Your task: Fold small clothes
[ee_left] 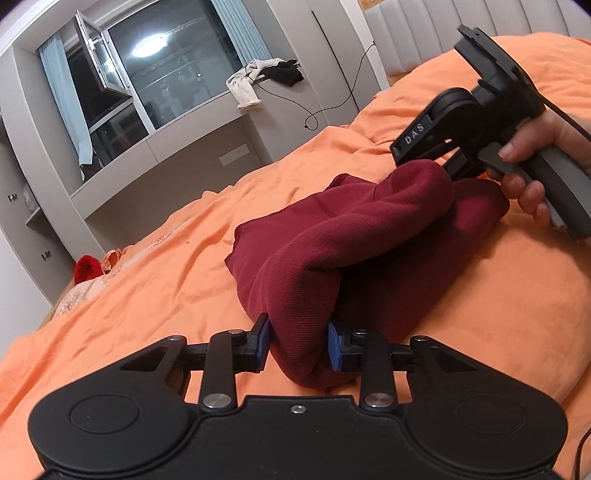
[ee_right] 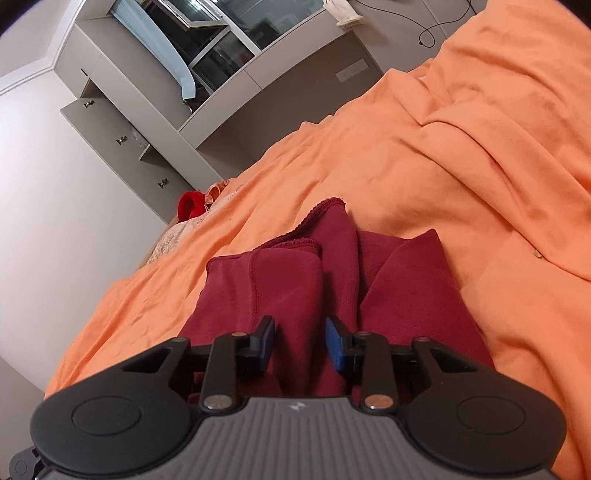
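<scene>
A dark red knit garment [ee_left: 332, 236] lies bunched on the orange bedsheet [ee_left: 147, 295]. My left gripper [ee_left: 299, 343] has its blue pads pressed on the near fold of the cloth, which bulges between them. At the upper right of the left wrist view, a hand [ee_left: 528, 177] holds my right gripper [ee_left: 448, 166], pinching the garment's far end and lifting it slightly. In the right wrist view the right gripper [ee_right: 301, 343] has a fold of the garment [ee_right: 280, 288] between its pads; a hemmed edge [ee_right: 321, 206] points away.
A bright red item [ee_left: 86, 267] lies at the bed's far edge. White and black clothes [ee_left: 258, 79] hang off the window ledge, and a black cable [ee_left: 314, 118] trails down the wall. Grey cabinets [ee_right: 122, 122] stand past the bed. A padded headboard [ee_left: 424, 33] is at the right.
</scene>
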